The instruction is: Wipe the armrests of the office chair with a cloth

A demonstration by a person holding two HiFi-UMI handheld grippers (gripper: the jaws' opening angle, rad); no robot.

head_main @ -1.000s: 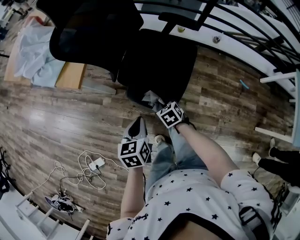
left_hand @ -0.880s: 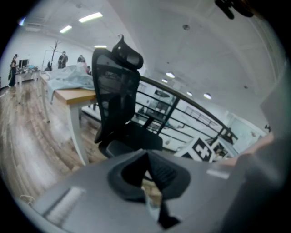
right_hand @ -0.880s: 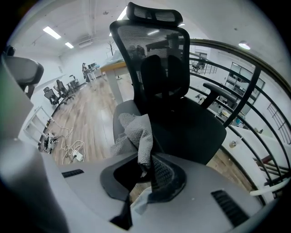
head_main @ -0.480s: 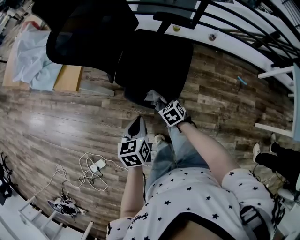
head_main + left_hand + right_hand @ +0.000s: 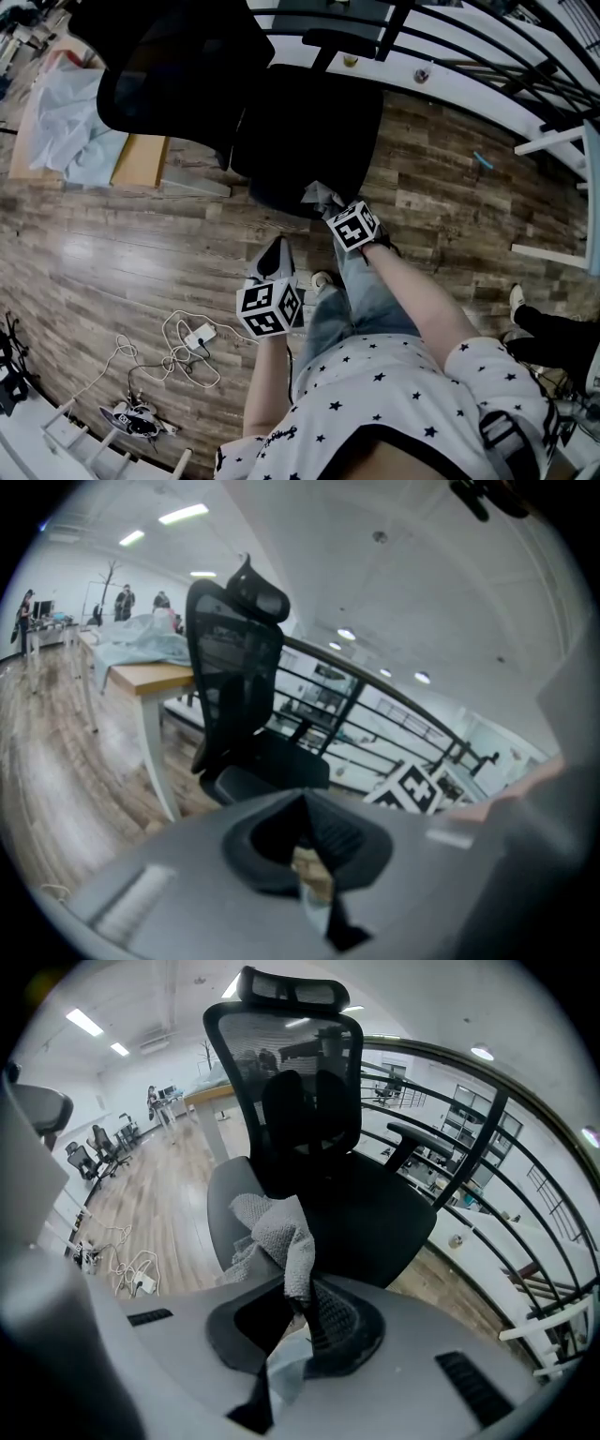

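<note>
Between right gripper (image 5: 302, 1290) fingers, a crumpled grey knitted cloth (image 5: 281, 1237) was pinched by one edge; slip-out against the black chair armrest (image 5: 412, 1135) was feared. Left gripper (image 5: 305, 808) fingers were pressed together, empty.

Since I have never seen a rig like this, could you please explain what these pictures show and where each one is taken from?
No robot here: a person holds a two-jaw gripper in each hand. The overhead picture comes from a camera on the person's head; the other two come from cameras riding on the grippers, looking along their jaws. The right gripper is shut on a grey cloth, near the black office chair. The left gripper looks shut and empty. The chair stands on a wooden floor, where loose cables also lie.
</note>
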